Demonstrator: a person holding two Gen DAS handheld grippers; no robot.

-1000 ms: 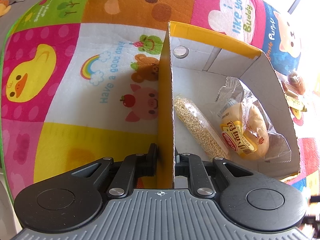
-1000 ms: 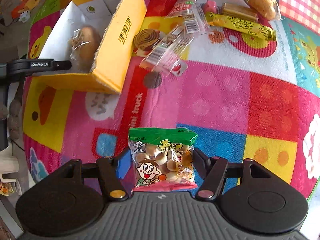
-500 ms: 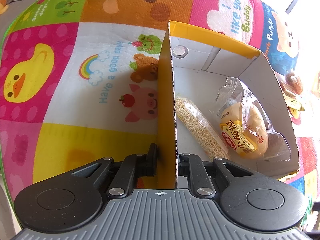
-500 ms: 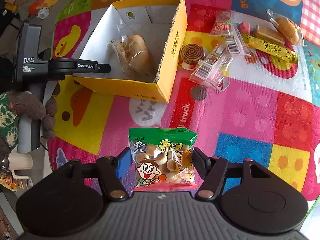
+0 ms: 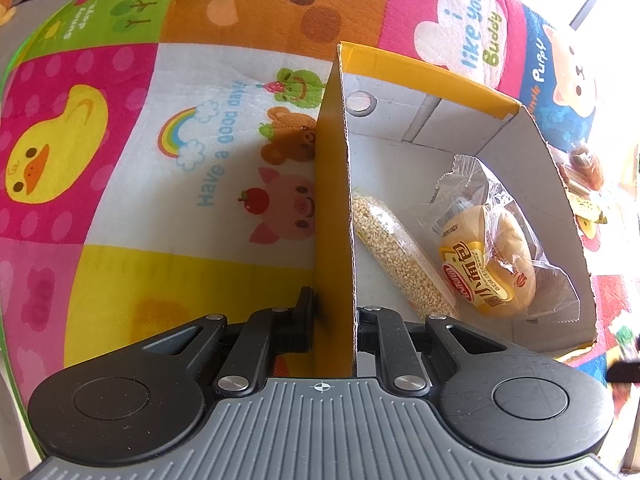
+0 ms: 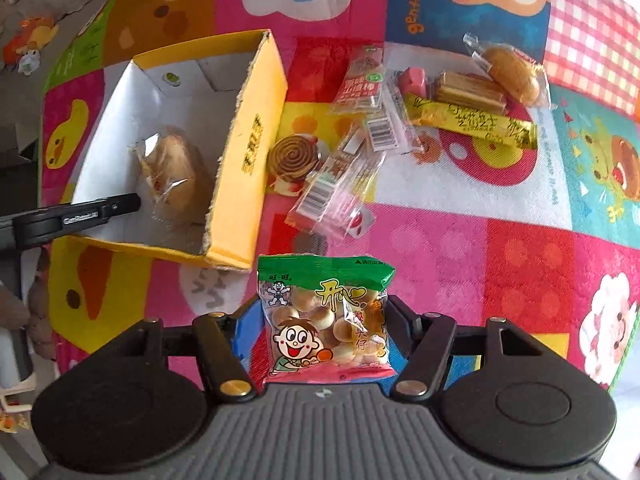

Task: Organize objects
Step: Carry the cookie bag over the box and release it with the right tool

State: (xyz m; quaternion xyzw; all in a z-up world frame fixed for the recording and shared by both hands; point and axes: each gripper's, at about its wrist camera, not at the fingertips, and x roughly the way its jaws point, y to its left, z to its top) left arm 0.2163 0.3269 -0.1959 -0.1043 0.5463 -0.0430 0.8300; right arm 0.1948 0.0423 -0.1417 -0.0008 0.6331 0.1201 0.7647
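Now, a snack bag [image 6: 326, 320] is clamped in the right gripper [image 6: 320, 332].
The box wall [image 5: 334, 216] is pinched by the nearly closed left gripper [image 5: 334, 320].

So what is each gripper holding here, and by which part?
Left gripper is clamped on the yellow box by its near side wall. Right gripper grips the biscuit bag by its two side edges.

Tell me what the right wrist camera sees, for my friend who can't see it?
The right gripper holds a bag of little round biscuits above a colourful cartoon mat. A yellow box with wrapped bread inside sits at upper left, beside scattered snacks.
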